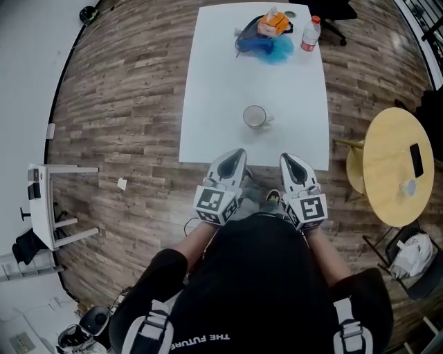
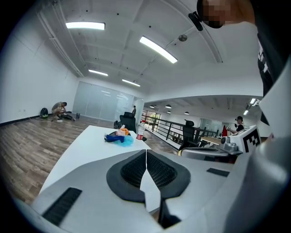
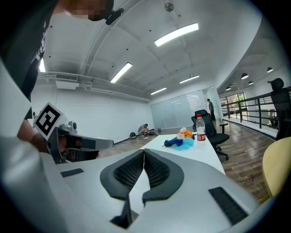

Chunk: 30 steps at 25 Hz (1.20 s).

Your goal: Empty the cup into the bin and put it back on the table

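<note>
Both grippers empty, jaws closed tight: left gripper (image 1: 236,153) and right gripper (image 1: 286,159) held side by side at the near edge of the white table (image 1: 208,104). Cup (image 1: 255,116) stands upright on the table just ahead of them, not touched. Bottle (image 1: 311,33) at far end.

Cup (image 1: 255,116) contents, mid white table (image 1: 208,90): too small to tell. Blue-orange heap (image 1: 273,41), table's far end: unidentifiable. Chair (image 1: 332,10) beyond table: cropped.
</note>
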Tool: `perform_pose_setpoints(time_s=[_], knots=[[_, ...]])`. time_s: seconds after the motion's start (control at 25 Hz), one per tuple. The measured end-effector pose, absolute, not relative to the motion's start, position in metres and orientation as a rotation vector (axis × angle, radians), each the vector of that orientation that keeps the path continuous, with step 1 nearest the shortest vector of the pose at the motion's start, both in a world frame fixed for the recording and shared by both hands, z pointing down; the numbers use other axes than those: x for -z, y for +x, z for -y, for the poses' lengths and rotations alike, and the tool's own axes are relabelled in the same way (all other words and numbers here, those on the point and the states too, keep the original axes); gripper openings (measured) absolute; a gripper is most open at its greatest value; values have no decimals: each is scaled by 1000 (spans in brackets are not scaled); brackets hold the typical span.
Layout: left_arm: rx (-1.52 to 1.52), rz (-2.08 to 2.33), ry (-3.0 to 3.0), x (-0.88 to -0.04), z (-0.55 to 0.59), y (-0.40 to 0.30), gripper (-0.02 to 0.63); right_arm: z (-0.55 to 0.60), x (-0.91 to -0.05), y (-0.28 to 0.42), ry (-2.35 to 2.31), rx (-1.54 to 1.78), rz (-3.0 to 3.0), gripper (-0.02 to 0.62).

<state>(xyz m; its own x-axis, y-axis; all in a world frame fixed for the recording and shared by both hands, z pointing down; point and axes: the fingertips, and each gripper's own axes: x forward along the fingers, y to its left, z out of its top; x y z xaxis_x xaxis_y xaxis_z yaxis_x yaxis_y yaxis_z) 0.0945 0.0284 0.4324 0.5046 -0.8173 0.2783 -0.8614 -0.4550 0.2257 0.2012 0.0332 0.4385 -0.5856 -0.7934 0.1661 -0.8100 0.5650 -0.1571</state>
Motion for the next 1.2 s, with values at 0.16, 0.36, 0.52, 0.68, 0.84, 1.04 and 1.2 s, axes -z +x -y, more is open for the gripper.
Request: perform_pose_setpoints(time_s=[0.16,0.36,0.52,0.68,0.84,1.04,1.2], knots=[[-219,1332,2443,-447,5,82,21,1,-444,182,1404,-329,2662,17],[-229,1213,2516,-460,41,71,23,41,-448,160,1423,-300,2622,17],[-260,1112,2573,-477,65,69,30,63,-459,159,1475,-327,2554,17],[-352,1019,2595,-504,74,79,230,76,-461,162,1504,-360,2538,17],[-426,949,2681,-538,79,93,312,84,-471,165,1483,-375,2520,17],[-484,918,2768,-579,95,105,384,89,-481,175,1454,-383,2488,17],[-490,881,2802,-595,112,117,391,90,-490,188,1460,-392,2447,17]])
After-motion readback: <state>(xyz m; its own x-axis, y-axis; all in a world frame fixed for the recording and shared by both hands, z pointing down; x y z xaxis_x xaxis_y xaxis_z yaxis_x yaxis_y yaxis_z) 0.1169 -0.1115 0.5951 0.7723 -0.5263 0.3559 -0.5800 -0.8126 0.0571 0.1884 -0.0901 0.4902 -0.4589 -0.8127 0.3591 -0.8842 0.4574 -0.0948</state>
